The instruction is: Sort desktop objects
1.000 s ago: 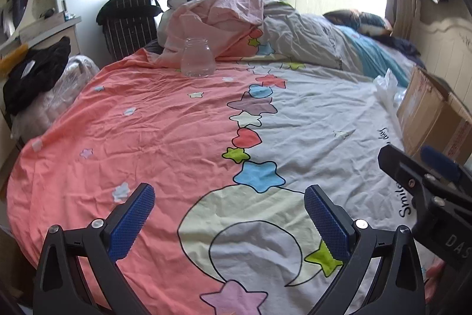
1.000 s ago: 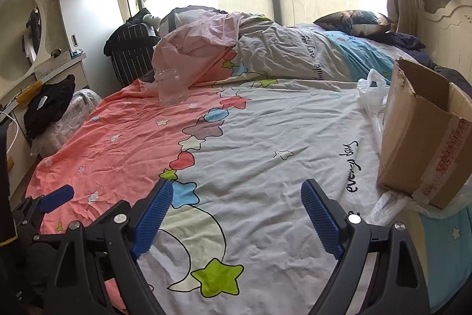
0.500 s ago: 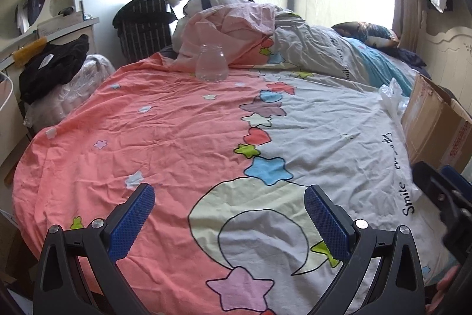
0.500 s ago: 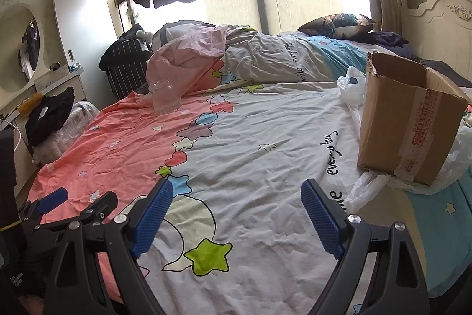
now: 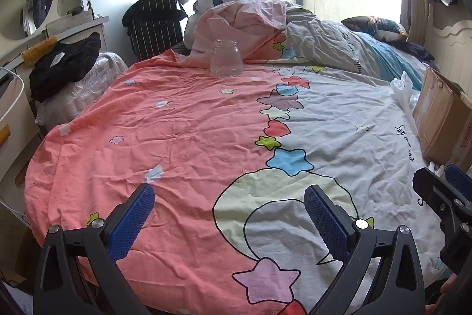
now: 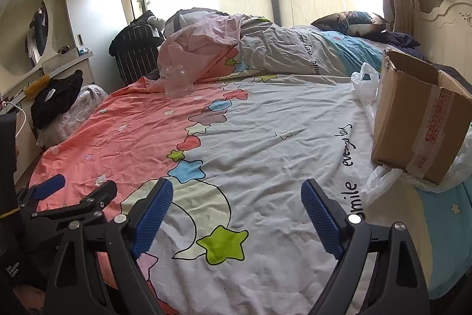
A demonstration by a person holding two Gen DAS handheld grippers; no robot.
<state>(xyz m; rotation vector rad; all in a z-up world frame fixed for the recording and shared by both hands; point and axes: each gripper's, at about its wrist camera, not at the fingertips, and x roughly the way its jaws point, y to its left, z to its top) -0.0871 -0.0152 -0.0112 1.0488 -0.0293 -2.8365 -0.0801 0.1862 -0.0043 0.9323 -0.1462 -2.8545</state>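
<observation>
A clear glass jar (image 5: pixel 226 58) stands upright at the far side of the pink and white bedsheet (image 5: pixel 183 120); it also shows in the right wrist view (image 6: pixel 178 81). An open cardboard box (image 6: pixel 419 120) sits on the sheet at the right, and shows in the left wrist view (image 5: pixel 442 123). My left gripper (image 5: pixel 228 202) is open and empty, low over the sheet's near edge. My right gripper (image 6: pixel 236 197) is open and empty beside it, to its right. Each gripper shows in the other's view: the right gripper (image 5: pixel 442 197), the left gripper (image 6: pixel 76 194).
A crumpled duvet (image 5: pixel 265 28) is heaped behind the jar. White plastic bags (image 6: pixel 365 87) lie around the box. A striped black bag (image 5: pixel 156 28), dark clothes (image 5: pixel 65 64) and a dresser (image 5: pixel 59 31) stand left of the bed. A headboard (image 6: pixel 442 28) is at the far right.
Both grippers have pulled back and risen, so more of the sheet's near edge and the room shows. Both stay open. The jar and the box have not moved.
</observation>
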